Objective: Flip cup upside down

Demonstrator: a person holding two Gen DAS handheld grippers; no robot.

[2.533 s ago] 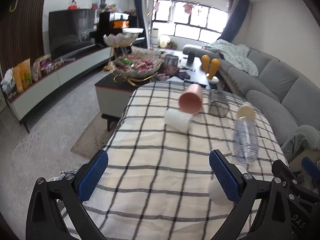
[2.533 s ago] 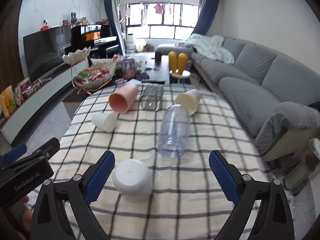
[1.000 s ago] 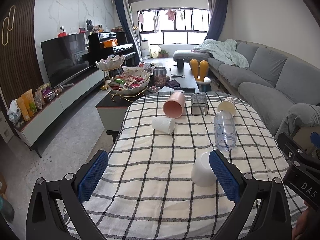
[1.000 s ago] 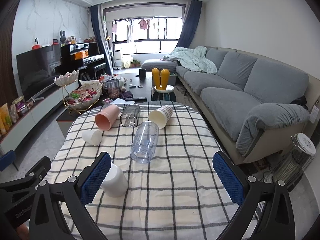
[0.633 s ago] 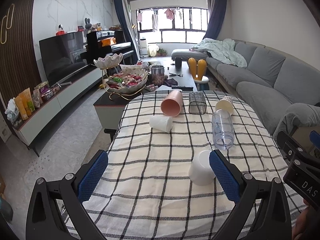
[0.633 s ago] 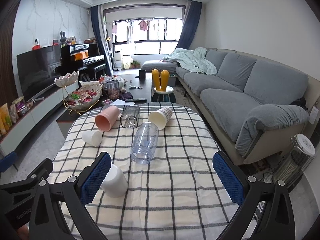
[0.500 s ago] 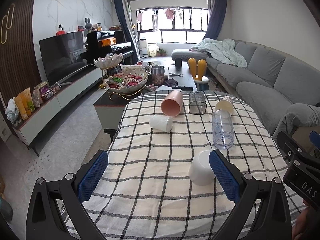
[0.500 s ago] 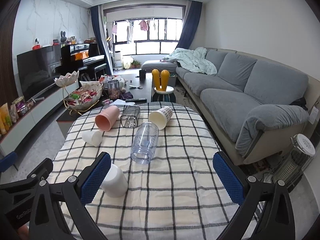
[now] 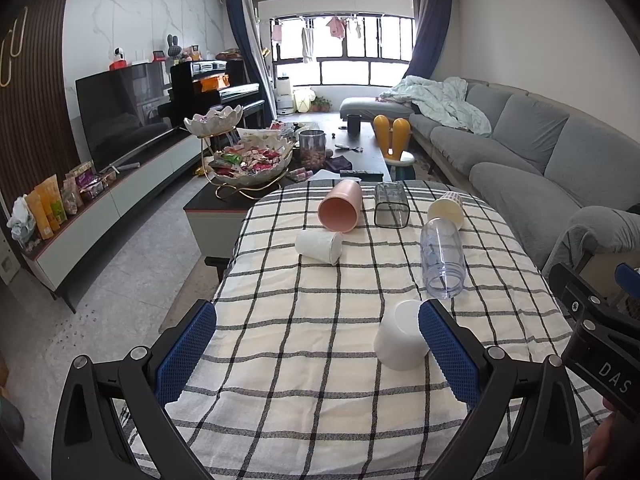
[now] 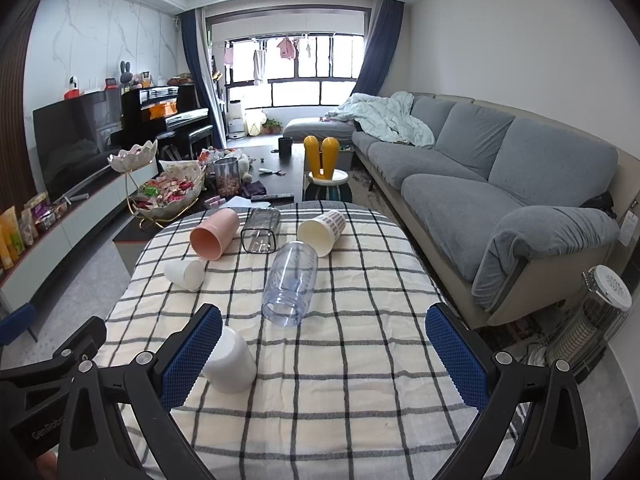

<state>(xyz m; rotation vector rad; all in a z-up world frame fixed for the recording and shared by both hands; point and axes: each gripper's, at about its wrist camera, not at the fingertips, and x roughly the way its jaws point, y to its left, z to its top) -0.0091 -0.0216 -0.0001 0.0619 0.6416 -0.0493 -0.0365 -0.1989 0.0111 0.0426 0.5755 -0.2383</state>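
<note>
A white cup [image 9: 400, 342] stands upside down on the checked tablecloth [image 9: 320, 320], near the front; it also shows in the right wrist view [image 10: 232, 362]. My left gripper [image 9: 318, 344] is open and empty, held back above the table's near edge, with the cup just inside its right finger. My right gripper [image 10: 324, 348] is open and empty, the cup beside its left finger. Several cups lie on their sides farther back: a small white one [image 9: 319, 245], a pink one [image 9: 340, 212], a clear square one [image 9: 391, 210], a cream one [image 9: 446, 210] and a clear bottle-like tumbler [image 9: 442, 258].
A coffee table [image 9: 248, 196] with snack bowls stands behind the table. A grey sofa [image 10: 500, 184] runs along the right, a TV bench [image 9: 80, 208] along the left. A heater [image 10: 600, 320] stands on the floor at the right.
Both grippers have drawn back and risen from the table since 2.5 s ago, so the view is wider. In the last half second nothing has visibly moved.
</note>
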